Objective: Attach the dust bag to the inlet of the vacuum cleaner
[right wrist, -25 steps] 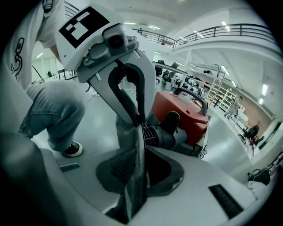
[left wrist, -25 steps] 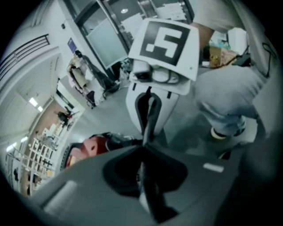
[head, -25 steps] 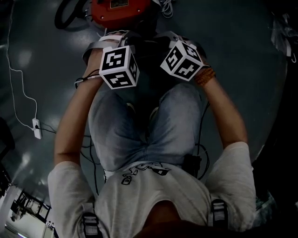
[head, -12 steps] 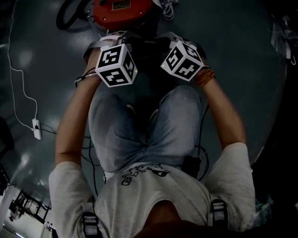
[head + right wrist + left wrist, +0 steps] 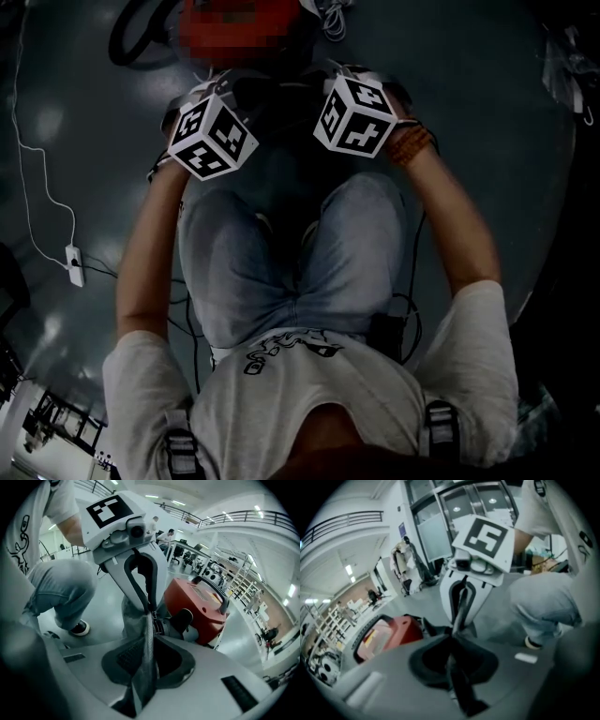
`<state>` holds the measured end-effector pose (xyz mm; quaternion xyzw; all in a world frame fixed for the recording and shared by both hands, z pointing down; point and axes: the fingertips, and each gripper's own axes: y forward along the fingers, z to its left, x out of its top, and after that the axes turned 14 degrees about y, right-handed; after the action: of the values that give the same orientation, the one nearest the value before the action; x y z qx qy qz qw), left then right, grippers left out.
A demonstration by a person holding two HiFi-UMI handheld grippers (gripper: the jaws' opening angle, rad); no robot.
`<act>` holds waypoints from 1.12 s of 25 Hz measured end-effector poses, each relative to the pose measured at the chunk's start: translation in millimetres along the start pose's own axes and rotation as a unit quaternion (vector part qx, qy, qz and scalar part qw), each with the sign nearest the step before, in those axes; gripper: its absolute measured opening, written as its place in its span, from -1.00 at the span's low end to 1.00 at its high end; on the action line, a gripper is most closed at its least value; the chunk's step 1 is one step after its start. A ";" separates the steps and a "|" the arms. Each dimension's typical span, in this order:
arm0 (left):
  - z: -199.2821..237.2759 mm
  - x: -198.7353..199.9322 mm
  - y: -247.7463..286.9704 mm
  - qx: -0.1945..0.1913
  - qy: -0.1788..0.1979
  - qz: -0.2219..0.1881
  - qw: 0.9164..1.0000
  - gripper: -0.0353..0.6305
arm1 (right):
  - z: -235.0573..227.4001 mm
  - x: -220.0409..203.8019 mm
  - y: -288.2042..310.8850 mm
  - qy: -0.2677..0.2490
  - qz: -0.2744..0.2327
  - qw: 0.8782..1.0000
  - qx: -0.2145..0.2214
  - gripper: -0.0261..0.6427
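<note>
Grey hall floor (image 5: 487, 112), with the red vacuum cleaner (image 5: 201, 606) at twelve o'clock. The left claw (image 5: 454, 634) and right claw (image 5: 150, 620) both pinch the grey dust bag (image 5: 132, 618) between them.

Left tool (image 5: 457, 637) view is smeared: the dust bag (image 5: 461, 691) in its closed jaws reads only as a dark strip. Right tool (image 5: 149, 620) view: inlet (image 5: 183, 618) half hidden behind the bag, bag mouth not visible. Head view: both tools' tips sit under their own cubes; vacuum cleaner (image 5: 246, 26) cut by top edge, too dark for detail.
</note>
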<state>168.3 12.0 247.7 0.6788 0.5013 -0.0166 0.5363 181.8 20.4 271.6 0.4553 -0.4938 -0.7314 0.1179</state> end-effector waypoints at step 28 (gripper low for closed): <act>11.3 -3.5 2.9 0.009 0.032 0.017 0.999 -0.79 | -14.8 5.2 4.5 0.002 -0.006 1.000 0.008 -0.76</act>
<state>174.4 1.5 246.9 0.6920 0.5065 0.0093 0.5143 189.3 5.9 271.0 0.4605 -0.4969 -0.7273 0.1102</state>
